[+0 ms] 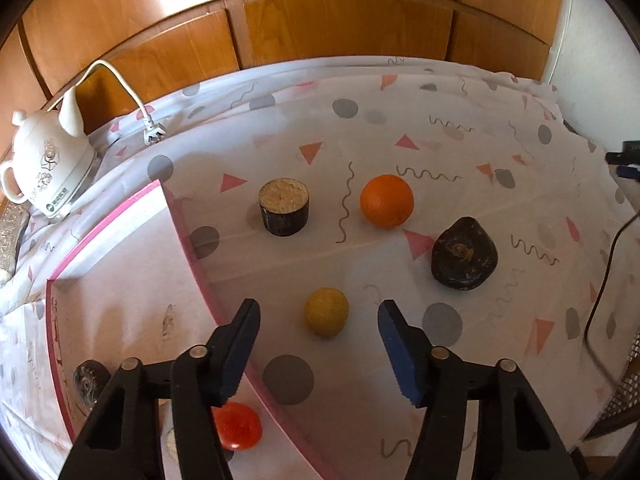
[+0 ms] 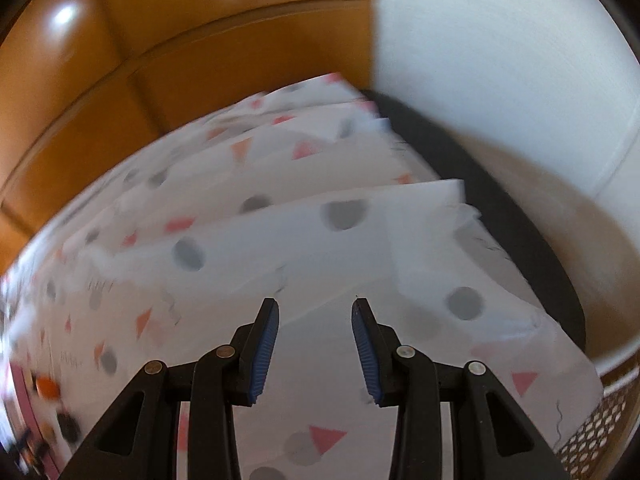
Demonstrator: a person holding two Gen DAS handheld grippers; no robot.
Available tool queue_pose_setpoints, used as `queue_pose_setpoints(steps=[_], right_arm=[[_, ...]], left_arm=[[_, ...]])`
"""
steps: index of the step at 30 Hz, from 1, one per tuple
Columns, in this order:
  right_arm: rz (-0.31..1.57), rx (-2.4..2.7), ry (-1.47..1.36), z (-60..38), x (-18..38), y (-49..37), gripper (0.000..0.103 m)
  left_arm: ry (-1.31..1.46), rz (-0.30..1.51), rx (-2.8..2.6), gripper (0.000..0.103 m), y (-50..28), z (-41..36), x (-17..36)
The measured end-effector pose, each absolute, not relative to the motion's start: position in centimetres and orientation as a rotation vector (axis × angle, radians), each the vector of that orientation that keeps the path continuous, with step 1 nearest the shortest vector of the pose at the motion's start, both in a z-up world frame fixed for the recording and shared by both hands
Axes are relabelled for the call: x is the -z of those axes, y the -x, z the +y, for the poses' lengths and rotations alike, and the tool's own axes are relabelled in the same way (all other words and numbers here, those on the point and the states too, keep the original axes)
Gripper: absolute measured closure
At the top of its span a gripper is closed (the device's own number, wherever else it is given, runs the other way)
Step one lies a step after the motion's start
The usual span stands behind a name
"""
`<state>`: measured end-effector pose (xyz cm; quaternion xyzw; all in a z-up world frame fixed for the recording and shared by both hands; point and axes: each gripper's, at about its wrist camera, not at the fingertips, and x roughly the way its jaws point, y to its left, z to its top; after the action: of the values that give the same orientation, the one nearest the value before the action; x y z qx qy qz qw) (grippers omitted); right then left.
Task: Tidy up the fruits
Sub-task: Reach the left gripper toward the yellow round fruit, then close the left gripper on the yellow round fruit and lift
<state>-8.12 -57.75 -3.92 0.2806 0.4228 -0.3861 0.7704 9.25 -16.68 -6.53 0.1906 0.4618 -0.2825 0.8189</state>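
Wooden cabinet doors back a table (image 1: 460, 152) draped in a white cloth printed with grey dots and pink triangles. On it, the left gripper (image 1: 318, 350) hangs with its jaws apart on either side of a small yellow fruit (image 1: 326, 312), the pads clear of it and nothing held. The risk, as I judge it, is that this round fruit rolls away if one pad meets it first, or slips out under a shallow pinch and drops on the cloth. The pink-rimmed tray's (image 1: 188, 236) wall stands just beside the left finger, so a careless closing could snag that rim and shift the tray. An orange (image 1: 386, 200), a dark cut cylinder (image 1: 284, 212) and a dark lumpy fruit (image 1: 464, 254) lie loose on the cloth, well apart. Inside the tray sit a red fruit (image 1: 240, 426) and a dark round piece (image 1: 90, 380). Over bare cloth, the right gripper (image 2: 316, 344) is blurred, its jaws slightly parted and empty.
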Motion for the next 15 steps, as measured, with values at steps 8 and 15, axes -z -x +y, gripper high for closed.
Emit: queue_pose_setpoints(steps=[8, 15], right_arm=[[0.746, 0.986, -0.814, -61.1, 3.2, 12.7, 0.065], [0.667, 1.039, -0.908, -62.2, 3.1, 14.6, 0.065]], left_arm=[[-0.45, 0.998, 0.615, 0.045, -10.0, -17.3, 7.4], [-0.467, 1.004, 0.63, 0.077, -10.3, -17.6, 8.8]])
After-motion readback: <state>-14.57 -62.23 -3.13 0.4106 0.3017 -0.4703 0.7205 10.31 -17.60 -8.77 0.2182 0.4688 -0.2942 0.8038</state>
